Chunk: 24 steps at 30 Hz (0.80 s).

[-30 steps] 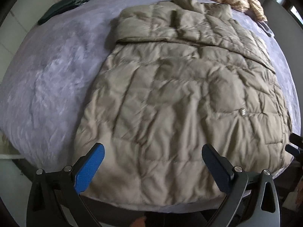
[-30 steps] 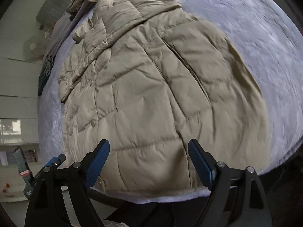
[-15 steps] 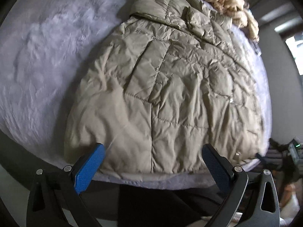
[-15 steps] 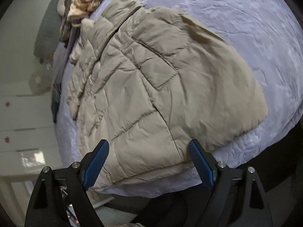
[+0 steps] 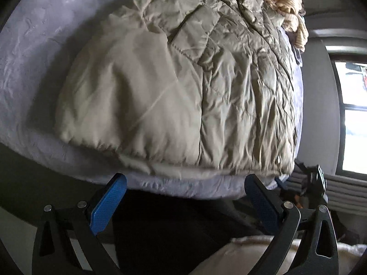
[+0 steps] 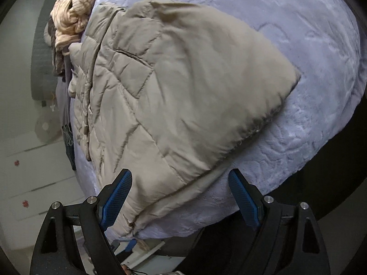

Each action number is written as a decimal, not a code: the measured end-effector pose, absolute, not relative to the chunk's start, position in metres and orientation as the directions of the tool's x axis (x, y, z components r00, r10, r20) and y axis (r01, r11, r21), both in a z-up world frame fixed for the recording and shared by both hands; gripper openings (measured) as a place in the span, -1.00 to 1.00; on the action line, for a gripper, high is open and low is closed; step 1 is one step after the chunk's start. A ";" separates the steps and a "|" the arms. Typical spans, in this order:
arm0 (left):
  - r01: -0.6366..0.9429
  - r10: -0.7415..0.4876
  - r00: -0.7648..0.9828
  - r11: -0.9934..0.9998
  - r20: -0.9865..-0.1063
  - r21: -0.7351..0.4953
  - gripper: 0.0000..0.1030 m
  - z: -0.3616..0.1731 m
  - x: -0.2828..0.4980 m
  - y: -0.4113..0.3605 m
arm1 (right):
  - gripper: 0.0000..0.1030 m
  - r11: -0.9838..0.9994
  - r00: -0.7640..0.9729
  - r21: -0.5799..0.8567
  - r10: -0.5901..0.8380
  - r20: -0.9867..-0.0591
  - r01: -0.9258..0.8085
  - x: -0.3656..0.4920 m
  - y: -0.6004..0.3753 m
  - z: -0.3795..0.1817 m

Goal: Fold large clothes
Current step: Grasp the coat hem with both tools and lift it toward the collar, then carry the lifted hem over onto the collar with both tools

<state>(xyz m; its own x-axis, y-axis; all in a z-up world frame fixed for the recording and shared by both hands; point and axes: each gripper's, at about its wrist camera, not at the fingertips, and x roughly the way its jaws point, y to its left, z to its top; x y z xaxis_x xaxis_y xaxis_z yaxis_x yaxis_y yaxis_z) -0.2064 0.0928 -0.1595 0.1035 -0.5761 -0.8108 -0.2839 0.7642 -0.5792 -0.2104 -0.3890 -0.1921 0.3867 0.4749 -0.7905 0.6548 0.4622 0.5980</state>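
A large olive-beige quilted puffer coat [image 5: 183,87] lies spread flat on a lavender bed cover [image 5: 34,52], hem toward me. It also shows in the right wrist view [image 6: 179,100]. My left gripper [image 5: 185,197] is open and empty, just below the bed's front edge under the hem. My right gripper [image 6: 181,194] is open and empty, its jaws straddling the coat's near hem corner without closing on it.
A heap of cream and brown clothes [image 5: 286,6] lies at the far end of the bed, also seen in the right wrist view [image 6: 73,16]. A window [image 5: 353,114] is at the right. White cabinets [image 6: 29,171] stand at the left.
Both grippers have dropped lower and closer to the bed's front edge, so the coat's hem now fills the views. Both stay open. The coat has not moved.
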 end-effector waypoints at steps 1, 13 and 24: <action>-0.289 -0.579 0.126 0.755 -0.806 -0.588 1.00 -0.159 -0.202 0.091 | 0.71 0.450 0.398 0.603 0.472 -0.787 0.659 -0.210 -0.388 -0.194; -0.336 -0.542 0.286 0.716 -0.790 -0.612 0.97 -0.143 -0.160 0.083 | 1.00 0.263 0.592 0.786 0.536 -0.602 0.560 -0.186 -0.388 -0.185; -0.258 -0.444 0.332 0.806 -0.832 -0.533 -0.73 -0.108 -0.138 0.089 | 0.36 0.397 0.449 0.717 0.580 -0.679 0.573 -0.145 -0.388 -0.170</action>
